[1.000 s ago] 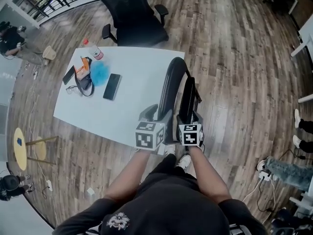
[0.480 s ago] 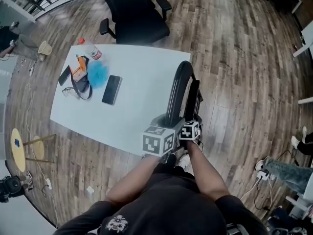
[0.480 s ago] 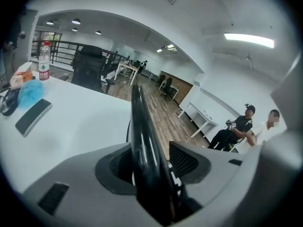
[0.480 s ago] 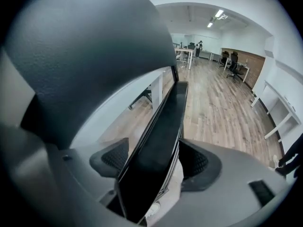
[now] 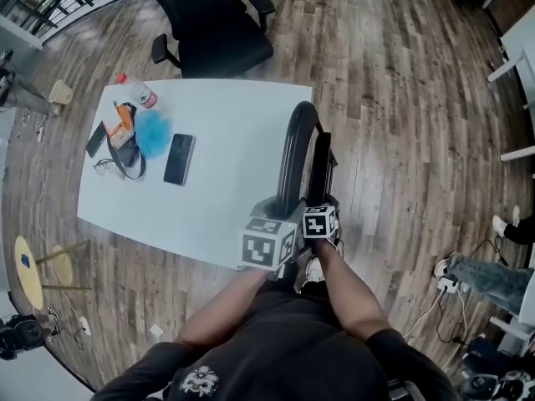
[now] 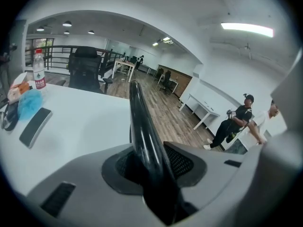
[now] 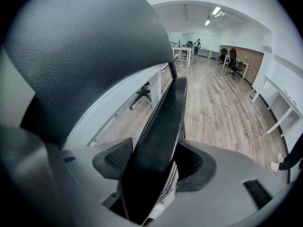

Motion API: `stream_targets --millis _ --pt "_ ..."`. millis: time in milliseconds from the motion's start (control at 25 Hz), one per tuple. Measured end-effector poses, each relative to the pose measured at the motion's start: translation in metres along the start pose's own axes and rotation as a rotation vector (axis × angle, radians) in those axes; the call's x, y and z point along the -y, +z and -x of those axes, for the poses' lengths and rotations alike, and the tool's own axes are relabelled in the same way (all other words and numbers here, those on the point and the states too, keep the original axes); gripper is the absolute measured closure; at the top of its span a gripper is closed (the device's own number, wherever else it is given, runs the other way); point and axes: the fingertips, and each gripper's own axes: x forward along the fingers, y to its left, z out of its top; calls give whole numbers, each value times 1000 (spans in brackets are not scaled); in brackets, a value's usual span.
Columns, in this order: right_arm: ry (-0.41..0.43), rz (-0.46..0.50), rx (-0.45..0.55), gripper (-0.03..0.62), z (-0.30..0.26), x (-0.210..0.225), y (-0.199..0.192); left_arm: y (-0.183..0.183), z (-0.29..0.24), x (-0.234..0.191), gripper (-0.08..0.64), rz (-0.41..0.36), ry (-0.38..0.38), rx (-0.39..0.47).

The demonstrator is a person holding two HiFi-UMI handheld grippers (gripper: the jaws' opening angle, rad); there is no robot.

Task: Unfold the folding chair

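The folded black chair stands upright on the floor by the white table's near right corner. Its curved back hoop [image 5: 294, 153] and flat seat panel [image 5: 321, 170] lie close together. My left gripper [image 5: 282, 209] is at the hoop's near end. The glossy hoop tube [image 6: 139, 122] runs between its closing jaws [image 6: 154, 167], and the pads press on it. My right gripper [image 5: 322, 200] is beside it, its jaws [image 7: 156, 167] closing on the seat panel's edge [image 7: 165, 122], pads touching both faces. The padded back [image 7: 85, 46] fills that view's upper left.
The white table [image 5: 226, 124] carries a phone [image 5: 178, 159], a blue puff [image 5: 152, 128], a bottle [image 5: 134, 90] and small items at its left. A black office chair [image 5: 209, 23] stands behind it. A person's legs [image 5: 481, 278] show at right; two people [image 6: 236, 122] stand farther off.
Both grippers have come down onto the top of the folded chair, the right one further. The left jaws have drawn in round the hoop tube.
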Motion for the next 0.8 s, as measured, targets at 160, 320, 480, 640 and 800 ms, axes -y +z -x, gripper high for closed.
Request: stream_targets --millis 160,320,480,640,800 --pt "24 -16 12 308 5 13 -5 -3 -1 0 423 -29 21 -15" --pt "65 -68 30 316 15 39 -15 -3 -6 11 423 -45 22 -23" --pt "105 -94 47 316 27 78 -28 -10 -14 23 423 -50 63 -47" --pt "144 -196 72 316 41 133 -52 -23 -22 9 423 -34 168 -79" --pt "311 -270 69 314 42 184 -79 -36 -38 -2 422 -24 205 -110"
